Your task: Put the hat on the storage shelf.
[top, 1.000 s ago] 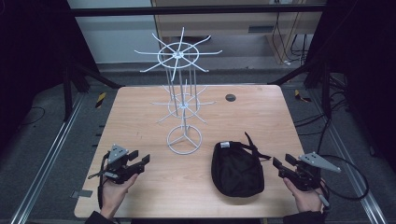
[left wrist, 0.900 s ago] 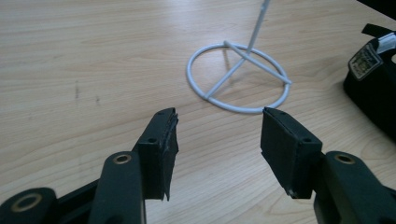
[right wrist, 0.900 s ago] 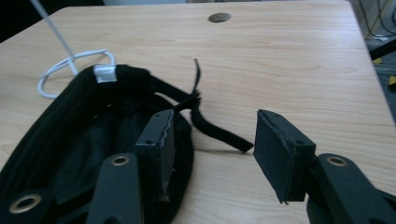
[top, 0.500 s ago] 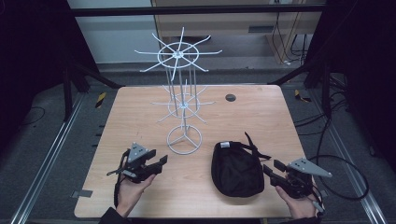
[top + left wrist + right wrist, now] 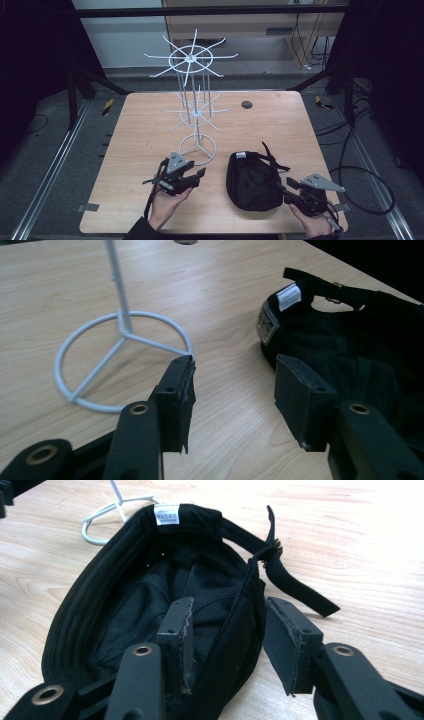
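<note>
Lying upside down on the bench [image 5: 140, 130], one black cap [image 5: 252, 180] has its rim between the wide-open jaws of the right tool [image 5: 289, 190]. The left tool [image 5: 200, 173], jaws also wide and empty, hovers low just beside the cap, near the one white wire stand [image 5: 192, 95], each hand gripping its tool from below.

Lab recording bay. Bare wooden bench [image 5: 280, 120] on grey floor, metal floor rails [image 5: 60, 165], black frame struts [image 5: 95, 80], loose cables [image 5: 370, 175], dark curtained sides. No household furnishings.
</note>
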